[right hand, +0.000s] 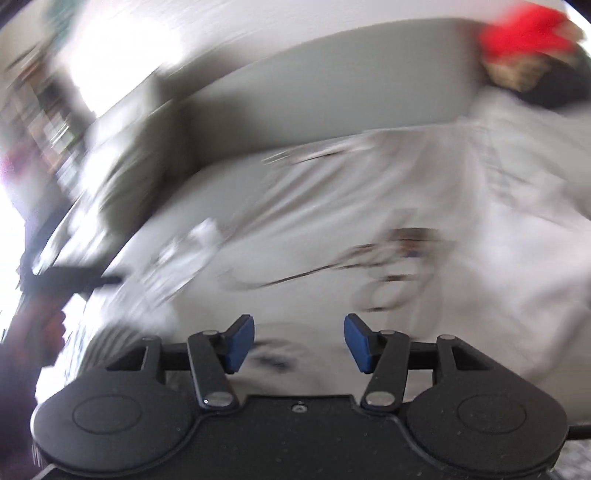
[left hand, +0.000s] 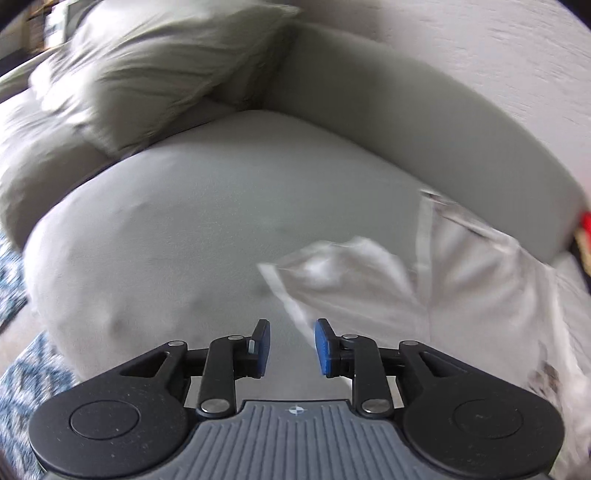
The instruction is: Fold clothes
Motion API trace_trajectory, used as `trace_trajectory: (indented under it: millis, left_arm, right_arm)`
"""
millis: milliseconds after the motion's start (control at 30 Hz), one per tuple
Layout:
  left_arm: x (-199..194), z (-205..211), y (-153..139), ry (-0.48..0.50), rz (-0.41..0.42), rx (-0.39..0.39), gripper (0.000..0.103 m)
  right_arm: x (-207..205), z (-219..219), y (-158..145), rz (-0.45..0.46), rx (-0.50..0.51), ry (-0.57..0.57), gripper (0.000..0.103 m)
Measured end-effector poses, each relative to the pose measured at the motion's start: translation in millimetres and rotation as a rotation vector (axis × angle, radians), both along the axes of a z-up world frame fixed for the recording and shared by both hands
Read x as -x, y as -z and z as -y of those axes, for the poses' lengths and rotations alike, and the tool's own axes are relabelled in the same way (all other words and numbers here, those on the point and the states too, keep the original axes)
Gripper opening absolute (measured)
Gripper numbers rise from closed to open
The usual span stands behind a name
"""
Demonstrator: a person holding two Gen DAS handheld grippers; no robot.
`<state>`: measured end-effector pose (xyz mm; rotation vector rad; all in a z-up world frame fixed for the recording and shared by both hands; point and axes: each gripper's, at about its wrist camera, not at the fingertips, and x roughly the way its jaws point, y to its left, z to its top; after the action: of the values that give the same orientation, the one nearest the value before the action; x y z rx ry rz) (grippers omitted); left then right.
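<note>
A white garment (left hand: 461,280) with a dark print lies spread on the grey sofa seat (left hand: 207,206), at the right of the left wrist view. One sleeve or hem edge (left hand: 295,295) reaches toward my left gripper (left hand: 291,349), which is open just short of it, nothing between its blue pads. In the blurred right wrist view the same white garment (right hand: 369,206) covers the seat, its print (right hand: 391,258) ahead of my right gripper (right hand: 299,343). That gripper is open and holds nothing.
A grey cushion (left hand: 155,74) leans in the sofa's back corner. The backrest (left hand: 424,122) curves behind the seat. A red item (right hand: 524,33) lies at the far right end. A blue patterned rug (left hand: 22,362) shows below the seat edge. The other gripper, dark, shows at left (right hand: 70,280).
</note>
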<state>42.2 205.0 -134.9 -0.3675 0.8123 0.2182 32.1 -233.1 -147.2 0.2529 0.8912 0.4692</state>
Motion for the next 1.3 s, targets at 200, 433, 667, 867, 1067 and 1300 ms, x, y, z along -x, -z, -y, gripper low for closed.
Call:
trace_trajectory:
  millis: [200, 433, 667, 867, 1067, 1300]
  left_arm:
    - [-26, 83, -4, 0.212, -0.042, -0.013, 0.024]
    - [-46, 141, 26, 0.308, -0.133, -0.097, 0.024]
    - [1, 180, 37, 0.509, -0.163, -0.215, 0.021]
    - [40, 169, 27, 0.570, -0.193, -0.124, 0.015]
    - [24, 170, 22, 0.511, -0.143, -0.074, 0.018]
    - [-6, 182, 25, 0.458, -0.098, -0.061, 0.024]
  right_arm:
    - [-23, 48, 26, -0.123, 0.005, 0.319, 0.019]
    - [-48, 46, 41, -0.104, 0.082, 0.334, 0.020]
    - [-40, 28, 63, -0.276, 0.256, 0.173, 0.020]
    - [8, 38, 43, -0.337, 0.262, 0.110, 0.017]
    - [4, 32, 22, -0.223, 0.129, 0.153, 0.023]
    - [-28, 1, 31, -0.191, 0.064, 0.156, 0.023]
